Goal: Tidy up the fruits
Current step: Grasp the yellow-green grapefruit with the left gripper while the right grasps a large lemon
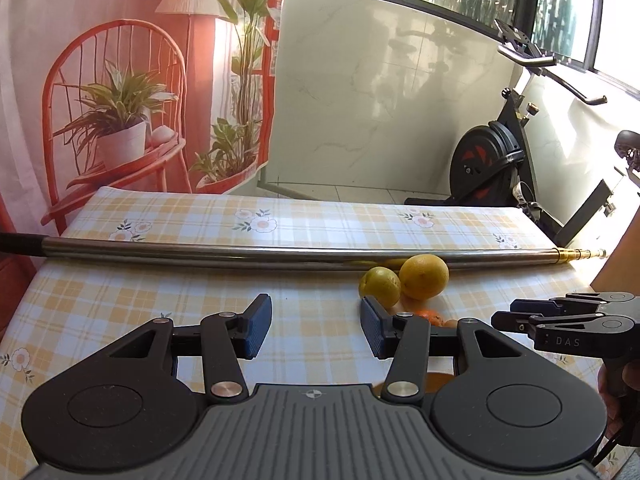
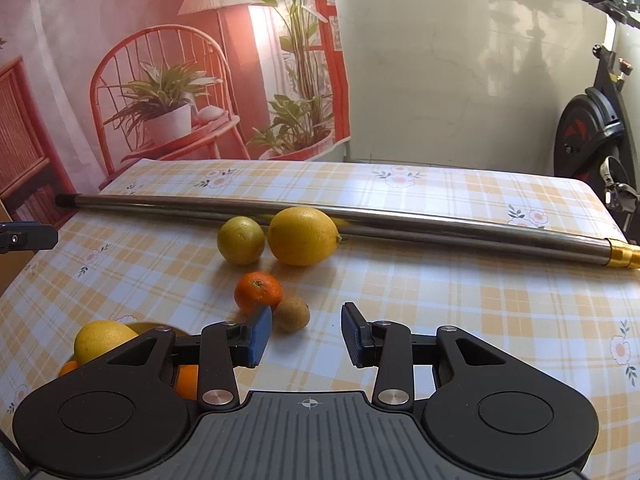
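The table, under a yellow plaid floral cloth, carries everything, and the long steel pole lying across it serves as the landmark. It probably acts as a backstop: the large lemon rests on the near side of the pole and seems to touch it, with a smaller yellow-green citrus just beside the lemon on its left, so neither looks likely to roll toward the far edge. Nearer than the pole and well clear of it sit a mandarin and, touching or almost touching it, a small brown fruit, possibly a kiwi. Farthest from the pole, at the near left, a yellow fruit and some orange ones are bunched together behind the gripper body, apparently in a yellow-rimmed dish, though that is mostly hidden; this looks like the gathering spot, so the four loose fruits are likely what remains. The right gripper hovers with its blue pads apart and empty, the kiwi just ahead of its left finger, a sensible next pick. The left gripper is likewise spread wide and holding nothing, hanging over bare cloth well short of the pole. The only readable writing is "DAS" on the right gripper's finger in the left wrist view.
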